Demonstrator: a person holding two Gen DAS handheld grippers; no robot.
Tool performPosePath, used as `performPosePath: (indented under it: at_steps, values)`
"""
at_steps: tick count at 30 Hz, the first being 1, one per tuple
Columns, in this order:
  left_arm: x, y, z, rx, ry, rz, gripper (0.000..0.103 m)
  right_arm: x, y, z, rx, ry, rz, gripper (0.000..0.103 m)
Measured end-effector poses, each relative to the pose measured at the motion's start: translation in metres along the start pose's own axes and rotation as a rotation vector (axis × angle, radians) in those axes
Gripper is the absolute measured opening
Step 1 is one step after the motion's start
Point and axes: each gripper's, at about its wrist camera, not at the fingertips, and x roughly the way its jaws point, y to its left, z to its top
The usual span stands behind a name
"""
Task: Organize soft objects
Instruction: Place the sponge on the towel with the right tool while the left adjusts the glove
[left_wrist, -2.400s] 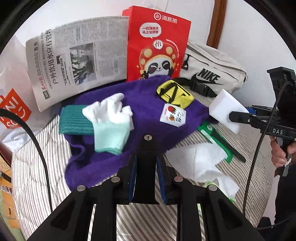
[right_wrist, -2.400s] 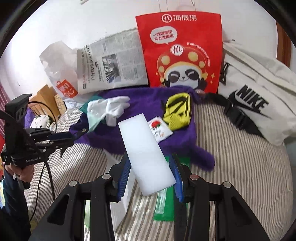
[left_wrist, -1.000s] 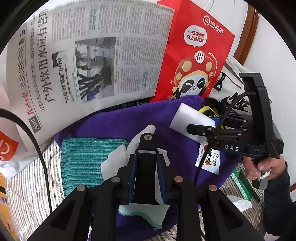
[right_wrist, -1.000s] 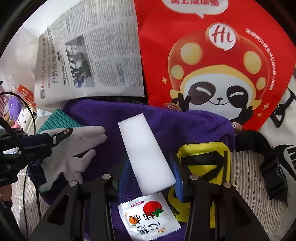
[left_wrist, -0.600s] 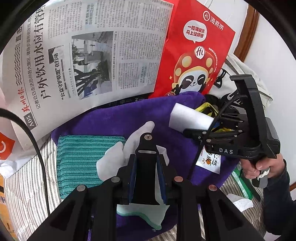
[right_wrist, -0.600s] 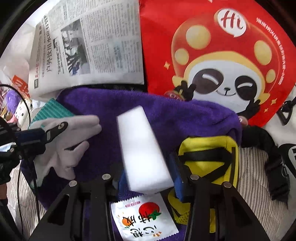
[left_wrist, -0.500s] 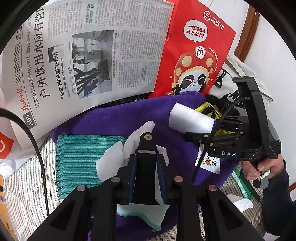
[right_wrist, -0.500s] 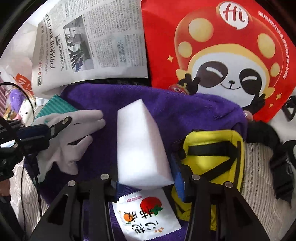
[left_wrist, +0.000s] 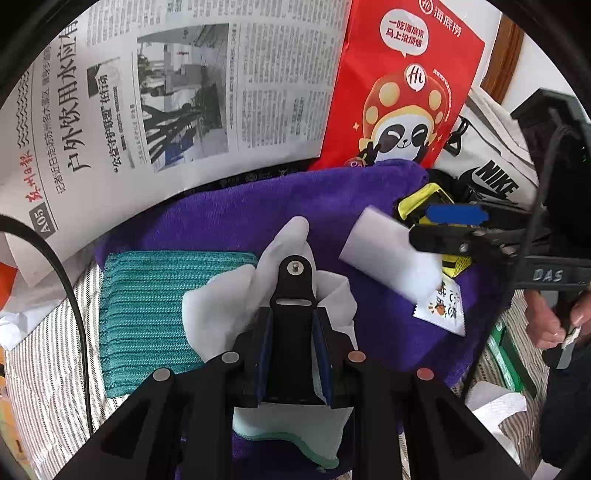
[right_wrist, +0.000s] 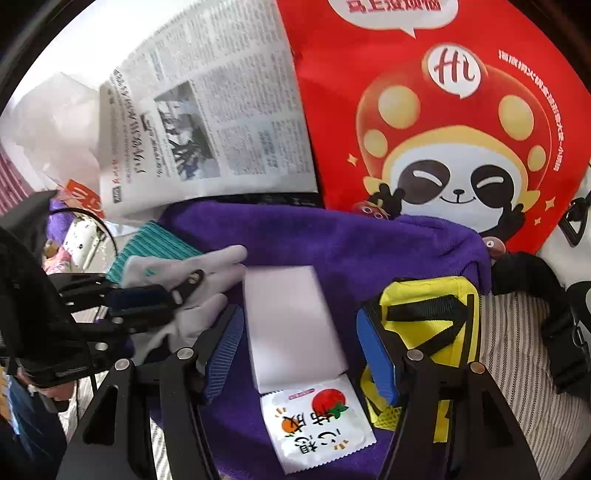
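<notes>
Sponge (right_wrist: 291, 325) now released (flat), long axis pointing away

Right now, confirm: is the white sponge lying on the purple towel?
Yes, the white sponge lies flat on the purple towel, between the right claw's opening pads.

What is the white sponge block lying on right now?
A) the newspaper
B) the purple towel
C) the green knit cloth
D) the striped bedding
B: the white sponge block lies flat on the purple towel, between the opening jaws of the right gripper, whose pads no longer press on it.
</notes>
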Motion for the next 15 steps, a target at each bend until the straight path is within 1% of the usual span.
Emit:
performPosePath:
  at_steps: [4,9,11,13,15]
  values:
    - [0.002,-0.001,-0.003,0.007,0.005,0.008,0.022,-0.008,0.005,0.0,-0.012,-0.015,-0.015,0.063]
    - [0.002,0.001,-0.003,0.003,0.012,-0.005,0.023,-0.024,0.002,0.001,0.005,-0.031,-0.037,0.063]
    - [0.003,0.002,-0.002,-0.004,0.014,-0.017,0.026,-0.03,0.001,0.003,0.008,-0.036,-0.058,0.063]
    - [0.002,0.001,-0.002,-0.005,0.02,-0.035,0.033,-0.045,-0.001,0.0,0.004,-0.054,-0.092,0.063]
    - [0.001,-0.001,-0.002,-0.001,0.023,-0.037,0.036,-0.062,-0.001,-0.006,0.004,-0.075,-0.118,0.063]
